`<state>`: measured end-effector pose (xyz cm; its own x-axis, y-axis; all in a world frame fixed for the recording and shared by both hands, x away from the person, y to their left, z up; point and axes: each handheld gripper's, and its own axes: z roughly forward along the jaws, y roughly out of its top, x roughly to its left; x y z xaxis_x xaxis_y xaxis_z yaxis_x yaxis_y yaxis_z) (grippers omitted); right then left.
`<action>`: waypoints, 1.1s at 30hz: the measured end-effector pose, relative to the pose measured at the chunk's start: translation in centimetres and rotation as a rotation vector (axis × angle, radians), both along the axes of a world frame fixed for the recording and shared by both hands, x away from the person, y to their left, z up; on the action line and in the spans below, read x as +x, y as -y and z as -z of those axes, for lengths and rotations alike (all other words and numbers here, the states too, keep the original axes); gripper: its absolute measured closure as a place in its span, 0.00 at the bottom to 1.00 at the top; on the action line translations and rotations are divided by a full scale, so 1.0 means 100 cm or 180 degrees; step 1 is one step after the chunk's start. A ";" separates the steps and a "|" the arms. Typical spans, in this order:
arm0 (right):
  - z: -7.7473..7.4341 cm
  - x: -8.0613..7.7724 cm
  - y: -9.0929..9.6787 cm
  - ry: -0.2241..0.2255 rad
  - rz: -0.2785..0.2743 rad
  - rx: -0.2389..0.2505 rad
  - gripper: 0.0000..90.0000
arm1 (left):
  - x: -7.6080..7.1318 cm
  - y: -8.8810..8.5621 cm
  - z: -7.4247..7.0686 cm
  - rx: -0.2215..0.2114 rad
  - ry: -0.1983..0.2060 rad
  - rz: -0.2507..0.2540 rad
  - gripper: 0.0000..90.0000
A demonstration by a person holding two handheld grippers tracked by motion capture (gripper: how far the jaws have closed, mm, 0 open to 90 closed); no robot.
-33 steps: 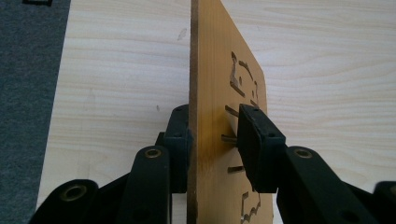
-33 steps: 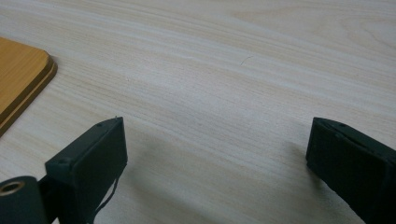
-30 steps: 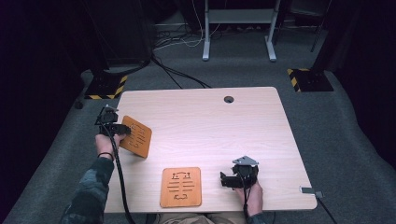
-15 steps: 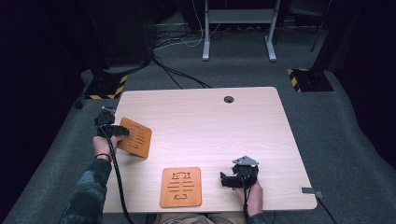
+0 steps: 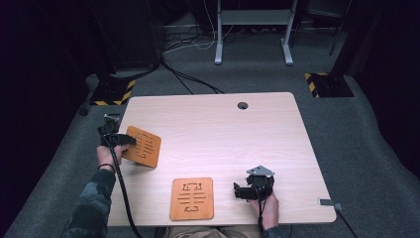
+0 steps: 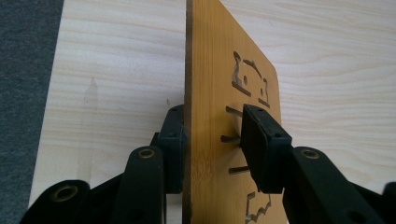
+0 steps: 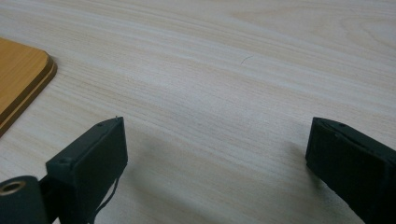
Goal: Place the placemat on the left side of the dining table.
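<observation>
Wooden board (image 6: 215, 70) on edge between left tongs (image 6: 212, 149), seemingly loosening

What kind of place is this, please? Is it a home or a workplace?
Probably a lab or workshop, not a home: a bare wooden table on grey carpet, yellow-and-black hazard tape on the floor, loose cables and a metal stand behind it.

text: none readable | boards (image 5: 191, 198): cut-out slots and shapes, no letters or numbers
</observation>
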<state>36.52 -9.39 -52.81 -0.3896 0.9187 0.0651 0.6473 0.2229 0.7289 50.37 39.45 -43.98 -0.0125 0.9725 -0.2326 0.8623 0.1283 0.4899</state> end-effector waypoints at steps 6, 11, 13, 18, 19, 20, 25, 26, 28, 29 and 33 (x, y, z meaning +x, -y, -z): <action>0.000 0.000 0.000 -0.0007 -0.0004 0.0010 0.05 | 0.000 -0.003 0.003 -0.0016 -0.0041 -0.0015 0.66; 0.000 0.000 0.000 -0.0002 -0.0012 -0.0012 0.05 | 0.000 -0.007 0.007 -0.0012 -0.0021 0.0017 0.65; 0.000 0.000 0.000 -0.0002 -0.0012 -0.0015 0.05 | -0.001 -0.008 0.009 -0.0042 -0.0019 -0.0018 0.64; 0.000 0.000 0.000 -0.0004 -0.0016 -0.0024 0.05 | 0.000 -0.009 0.012 -0.0043 -0.0047 -0.0018 0.63; 0.000 0.000 0.000 -0.0006 -0.0018 -0.0023 0.05 | 0.000 -0.009 0.012 -0.0029 -0.0042 -0.0002 0.63; 0.000 0.000 0.000 -0.0005 -0.0015 -0.0025 0.05 | 0.000 -0.009 0.013 -0.0031 -0.0031 0.0009 0.63; 0.000 0.000 0.000 -0.0009 -0.0017 -0.0028 0.05 | 0.001 -0.008 0.014 -0.0031 -0.0040 0.0017 0.62; 0.000 0.000 -0.001 -0.0005 -0.0013 -0.0039 0.05 | 0.002 -0.008 0.015 -0.0035 -0.0041 0.0012 0.62; 0.000 0.000 0.000 -0.0005 -0.0017 -0.0035 0.05 | 0.002 -0.008 0.016 -0.0050 -0.0052 0.0002 0.62; 0.000 0.000 -0.001 -0.0004 -0.0016 -0.0036 0.05 | 0.002 -0.008 0.016 -0.0053 -0.0060 0.0003 0.62; 0.000 0.000 -0.002 -0.0003 0.0012 -0.0043 0.05 | 0.003 -0.009 0.019 -0.0052 -0.0070 0.0019 0.61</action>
